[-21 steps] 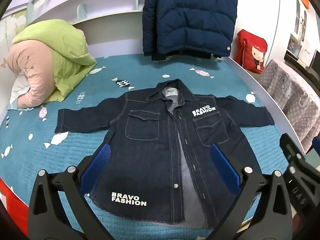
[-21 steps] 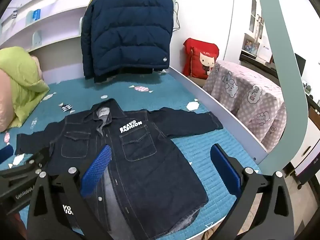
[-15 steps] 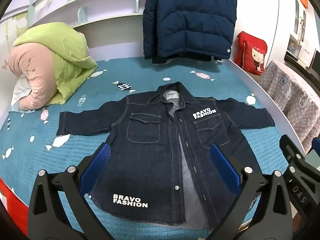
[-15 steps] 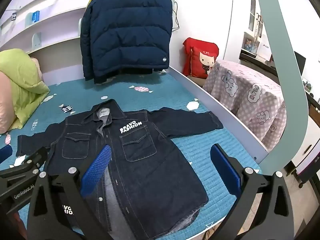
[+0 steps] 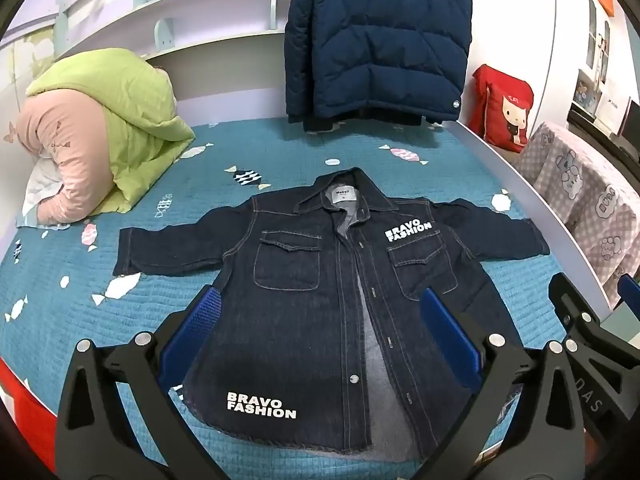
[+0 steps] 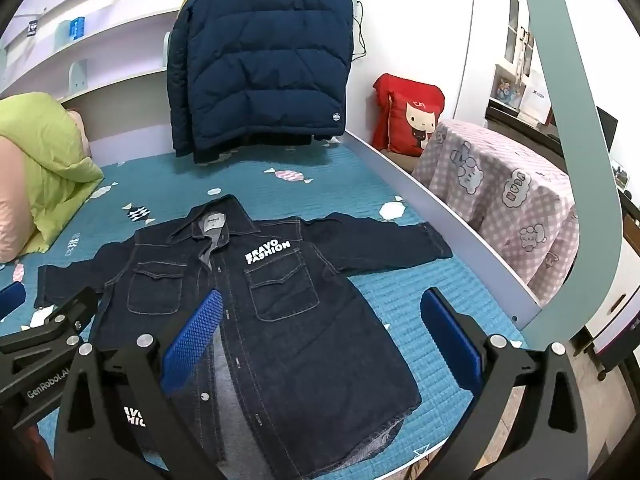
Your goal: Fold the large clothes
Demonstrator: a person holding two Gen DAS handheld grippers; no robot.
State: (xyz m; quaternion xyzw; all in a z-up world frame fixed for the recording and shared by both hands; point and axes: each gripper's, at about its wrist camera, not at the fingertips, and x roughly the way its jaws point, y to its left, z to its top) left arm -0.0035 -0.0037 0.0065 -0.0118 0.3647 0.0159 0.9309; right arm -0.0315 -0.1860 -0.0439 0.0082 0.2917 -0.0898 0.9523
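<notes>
I had drawn both tongs back a little from the bed, so the jacket [image 5: 340, 292] sat smaller and fully in view ahead of me than it had a moment before; nothing on it had shifted, and I judged the fold not yet begun, this being only a step back to size it up. My left tongs [image 5: 320, 332] hung wide open over the hem with nothing between the pads, and my right tongs [image 6: 320, 332] gaped just as wide over the right front panel, also empty. The jacket lay flat, front up, collar away from me, both sleeves spread sideways, the placket parted below the chest. The hem lay just below my pads, near the bed's front edge, so there was little room to pull it toward me. The right cuff reached close to the bed rail [image 6: 460, 224], beyond which stood a covered table [image 6: 508, 200]. Left of the left sleeve the mattress [image 5: 80, 304] lay open, with a quilt [image 5: 120, 128] heaped well away and a puffer coat [image 5: 376, 36] hanging past the collar.
</notes>
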